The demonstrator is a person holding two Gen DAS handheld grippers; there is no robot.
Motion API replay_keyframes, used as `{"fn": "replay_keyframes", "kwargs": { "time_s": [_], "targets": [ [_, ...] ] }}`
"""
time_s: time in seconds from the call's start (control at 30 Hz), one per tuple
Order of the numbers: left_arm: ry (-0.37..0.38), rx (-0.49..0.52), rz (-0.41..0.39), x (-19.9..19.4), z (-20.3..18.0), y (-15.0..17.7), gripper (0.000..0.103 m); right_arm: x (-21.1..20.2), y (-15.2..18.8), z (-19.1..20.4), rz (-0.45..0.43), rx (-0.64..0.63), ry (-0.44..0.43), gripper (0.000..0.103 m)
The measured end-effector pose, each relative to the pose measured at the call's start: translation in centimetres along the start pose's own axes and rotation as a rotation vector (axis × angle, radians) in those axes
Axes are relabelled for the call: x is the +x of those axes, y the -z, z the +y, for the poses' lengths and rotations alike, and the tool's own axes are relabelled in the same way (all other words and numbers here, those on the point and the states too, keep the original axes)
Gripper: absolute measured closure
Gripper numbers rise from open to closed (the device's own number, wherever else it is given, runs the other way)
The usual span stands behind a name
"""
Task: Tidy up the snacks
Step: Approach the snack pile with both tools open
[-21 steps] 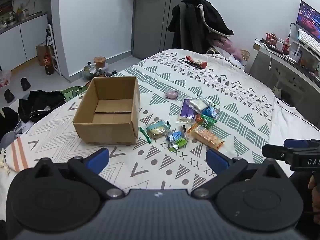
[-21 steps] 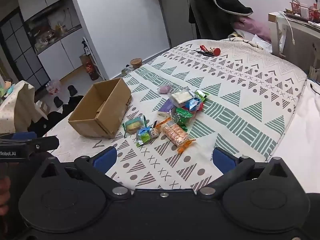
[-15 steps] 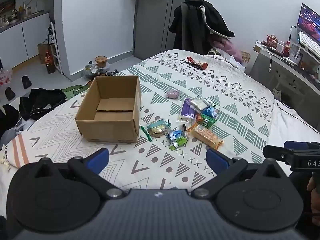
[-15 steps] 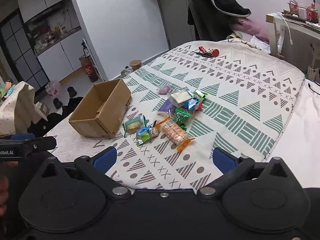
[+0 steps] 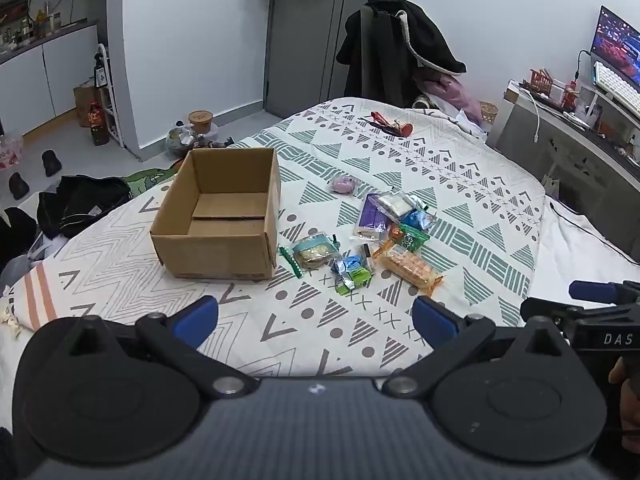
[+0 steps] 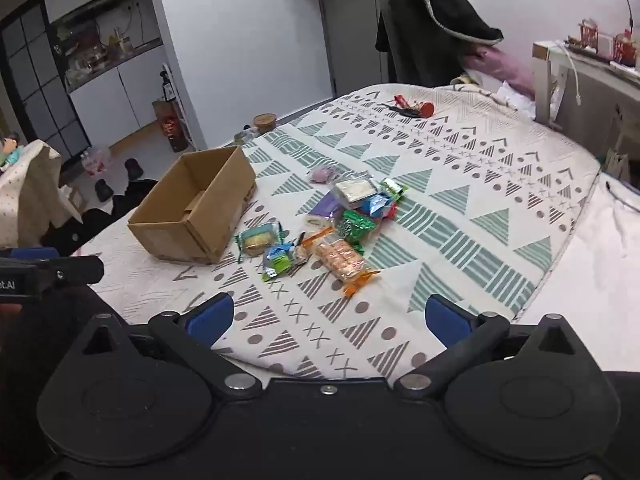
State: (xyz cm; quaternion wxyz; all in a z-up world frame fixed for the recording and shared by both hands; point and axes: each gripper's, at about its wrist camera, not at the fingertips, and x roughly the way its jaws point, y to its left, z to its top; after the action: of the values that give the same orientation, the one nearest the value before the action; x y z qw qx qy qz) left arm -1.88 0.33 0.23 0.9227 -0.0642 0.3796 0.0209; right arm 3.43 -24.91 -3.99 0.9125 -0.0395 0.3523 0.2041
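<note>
An open, empty cardboard box (image 5: pixel 218 216) (image 6: pixel 196 212) stands on the patterned bed cover. Right of it lies a heap of several snack packets (image 5: pixel 360 236) (image 6: pixel 324 228): an orange biscuit pack (image 5: pixel 408 266) (image 6: pixel 342 262), a green-edged cake pack (image 5: pixel 314 252) (image 6: pixel 258 238), a purple pack (image 5: pixel 372 216) and a small pink one (image 5: pixel 344 185). My left gripper (image 5: pixel 316 320) is open and empty, held above the near edge of the bed. My right gripper (image 6: pixel 328 316) is open and empty too, short of the snacks.
The bed cover (image 5: pixel 460 184) fills the middle. Red items and scissors (image 5: pixel 390 124) lie at the far end. A chair with a black coat (image 5: pixel 396 48) stands behind. A desk (image 5: pixel 580 120) is at the right. Clothes and shoes (image 5: pixel 76 204) lie on the floor at the left.
Both grippers have moved slightly forward and tilted up a little; the box and snacks sit a bit lower in view. Nothing was grasped.
</note>
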Motion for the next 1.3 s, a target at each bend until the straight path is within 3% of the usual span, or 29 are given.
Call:
{"fn": "replay_keyframes", "kwargs": {
  "time_s": [0.97, 1.2, 1.3],
  "targets": [
    [-0.001, -0.007, 0.003, 0.08, 0.14, 0.33, 0.0, -0.15, 0.42, -0.43, -0.019, 0.006, -0.05, 0.0],
    [0.042, -0.032, -0.049, -0.78, -0.05, 0.09, 0.0, -0.2, 0.45, -0.46, -0.021, 0.008, -0.055, 0.0],
    [0.049, -0.016, -0.026, -0.71, -0.3, -0.16, 0.0, -0.21, 0.41, -0.46, -0.024, 0.007, -0.056, 0.0]
  ]
}}
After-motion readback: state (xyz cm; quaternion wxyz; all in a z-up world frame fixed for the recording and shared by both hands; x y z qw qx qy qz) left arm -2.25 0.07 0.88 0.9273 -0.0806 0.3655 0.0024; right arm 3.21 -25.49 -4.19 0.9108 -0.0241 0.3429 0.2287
